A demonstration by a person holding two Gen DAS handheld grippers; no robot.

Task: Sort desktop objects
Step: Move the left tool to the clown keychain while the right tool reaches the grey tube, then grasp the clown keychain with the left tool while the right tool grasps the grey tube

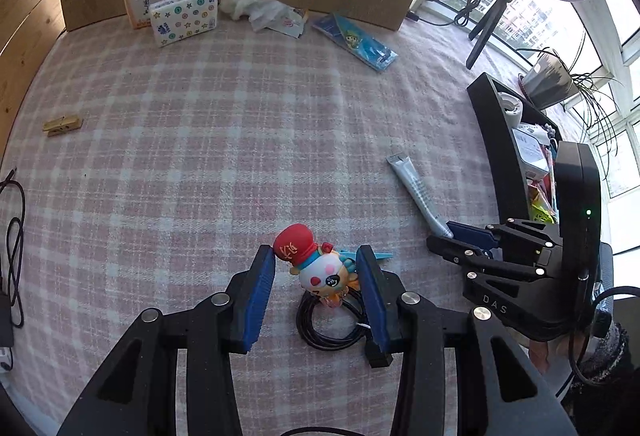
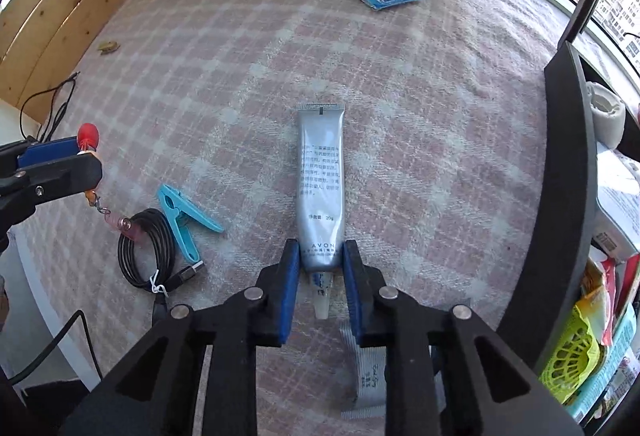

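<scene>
The black organiser tray (image 2: 560, 171) stands along the 3 o'clock edge of the checked tablecloth (image 2: 400, 75), already stuffed with packets, which I judge is where sorted items go.

The silver tube (image 2: 322, 187) lies flat at the centre of the right wrist view. Its long axis runs from 12 to 6 o'clock, with the crimped end at 12 and the cap at 6. The right gripper (image 2: 320, 272) is pressed onto the tube's shoulder just above the cap, probably because that end is stiffer than the soft body.

In the left wrist view, the left gripper (image 1: 316, 276) pinches a cartoon keychain figure (image 1: 316, 268), red hat toward 11 o'clock, above a coiled black cable (image 1: 332, 328) and beside a blue clip (image 2: 184, 215).
</scene>
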